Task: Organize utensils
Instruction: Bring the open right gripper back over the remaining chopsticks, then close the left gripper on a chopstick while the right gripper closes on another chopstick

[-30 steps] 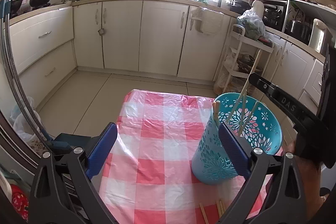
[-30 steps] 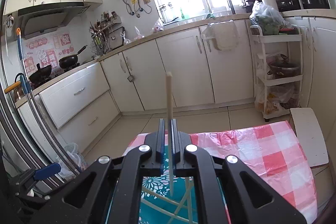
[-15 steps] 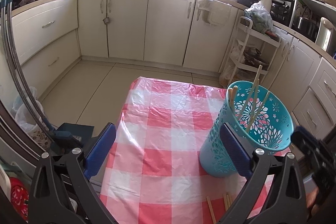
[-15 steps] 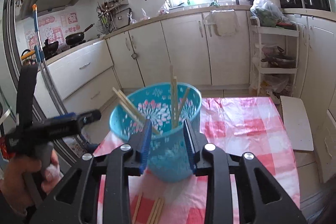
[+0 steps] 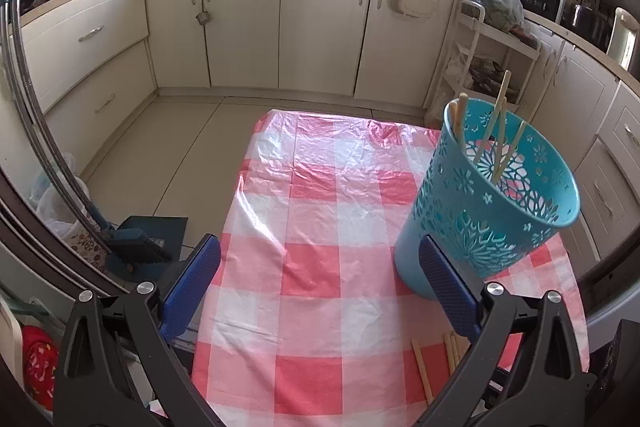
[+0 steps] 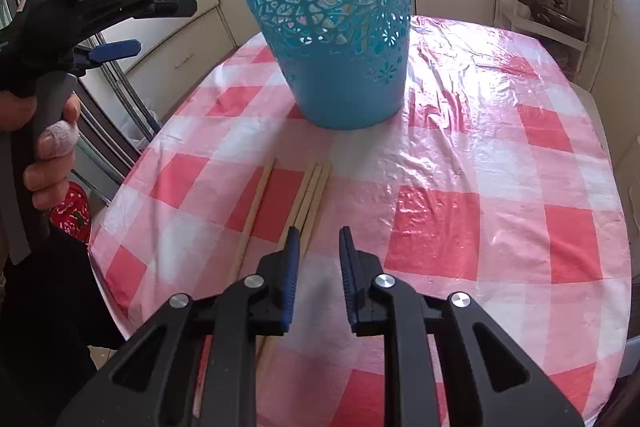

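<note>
A teal cut-out basket (image 5: pixel 492 195) stands on the red-and-white checked tablecloth (image 5: pixel 320 227) and holds several wooden chopsticks (image 5: pixel 498 131). It also shows in the right wrist view (image 6: pixel 340 23). More chopsticks (image 6: pixel 308 195) lie flat on the cloth in front of it, with one apart at the left (image 6: pixel 256 211); they also show in the left wrist view (image 5: pixel 436 359). My right gripper (image 6: pixel 318 239) is open and empty, low over the near ends of the lying chopsticks. My left gripper (image 5: pixel 320 267) is wide open and empty, held above the table's left side.
The table (image 6: pixel 560 187) is small, with edges close on all sides. Kitchen cabinets (image 5: pixel 280 27) and a white rack (image 5: pixel 492 67) stand beyond it. A dustpan and brush (image 5: pixel 140 243) lie on the floor to the left.
My right gripper let go of a chopstick into the basket, opened, and dropped down toward the chopsticks lying on the cloth. The left gripper drew back and rose a little.
</note>
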The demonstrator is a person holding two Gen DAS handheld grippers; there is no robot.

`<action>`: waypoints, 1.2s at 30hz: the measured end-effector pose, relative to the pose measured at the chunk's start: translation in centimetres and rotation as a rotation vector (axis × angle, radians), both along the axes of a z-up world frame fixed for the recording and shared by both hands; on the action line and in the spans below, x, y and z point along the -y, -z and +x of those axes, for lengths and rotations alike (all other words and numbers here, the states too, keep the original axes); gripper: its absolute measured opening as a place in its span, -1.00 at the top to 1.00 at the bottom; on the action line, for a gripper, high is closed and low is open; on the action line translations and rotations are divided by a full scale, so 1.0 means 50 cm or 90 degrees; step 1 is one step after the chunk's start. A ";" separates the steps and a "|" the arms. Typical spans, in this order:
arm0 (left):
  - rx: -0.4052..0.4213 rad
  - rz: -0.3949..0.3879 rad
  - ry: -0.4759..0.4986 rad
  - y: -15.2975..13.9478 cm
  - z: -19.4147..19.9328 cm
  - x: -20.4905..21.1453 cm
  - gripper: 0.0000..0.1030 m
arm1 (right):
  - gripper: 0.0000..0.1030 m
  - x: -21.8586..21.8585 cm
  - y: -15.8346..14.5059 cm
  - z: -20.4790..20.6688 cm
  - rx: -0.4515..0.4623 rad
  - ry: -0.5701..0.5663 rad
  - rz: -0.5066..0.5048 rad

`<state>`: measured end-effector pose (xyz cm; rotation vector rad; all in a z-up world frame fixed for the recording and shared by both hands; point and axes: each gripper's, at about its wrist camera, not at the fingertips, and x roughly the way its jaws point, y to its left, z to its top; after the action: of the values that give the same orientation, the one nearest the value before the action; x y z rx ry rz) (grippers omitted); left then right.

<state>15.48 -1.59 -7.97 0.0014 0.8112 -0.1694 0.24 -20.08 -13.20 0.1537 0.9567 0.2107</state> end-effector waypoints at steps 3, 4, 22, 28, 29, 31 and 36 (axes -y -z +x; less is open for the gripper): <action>-0.024 -0.001 0.003 0.021 -0.018 -0.002 -0.85 | 0.61 -0.014 0.011 -0.008 0.001 -0.010 -0.005; -0.039 -0.003 0.005 0.033 -0.026 0.001 -0.85 | 0.61 -0.018 0.012 -0.008 0.001 -0.013 -0.010; -0.183 0.060 0.104 0.178 -0.102 0.115 -0.85 | 0.66 0.035 0.015 -0.025 0.009 0.044 -0.030; -0.178 0.073 0.102 0.188 -0.103 0.130 -0.85 | 0.66 0.045 0.016 -0.017 0.002 0.049 -0.015; -0.178 0.073 0.102 0.189 -0.102 0.131 -0.85 | 0.66 0.046 0.016 -0.016 0.002 0.050 -0.012; -0.178 0.070 0.103 0.191 -0.098 0.134 -0.81 | 0.66 0.049 0.017 -0.012 0.001 0.050 -0.007; -0.155 0.056 0.135 0.188 -0.108 0.141 -0.21 | 0.66 0.053 0.018 -0.012 -0.001 0.053 -0.002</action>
<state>10.11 -8.65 -17.38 0.1534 1.0618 -0.3388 -0.34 -22.71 -14.09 0.1905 0.9497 0.1328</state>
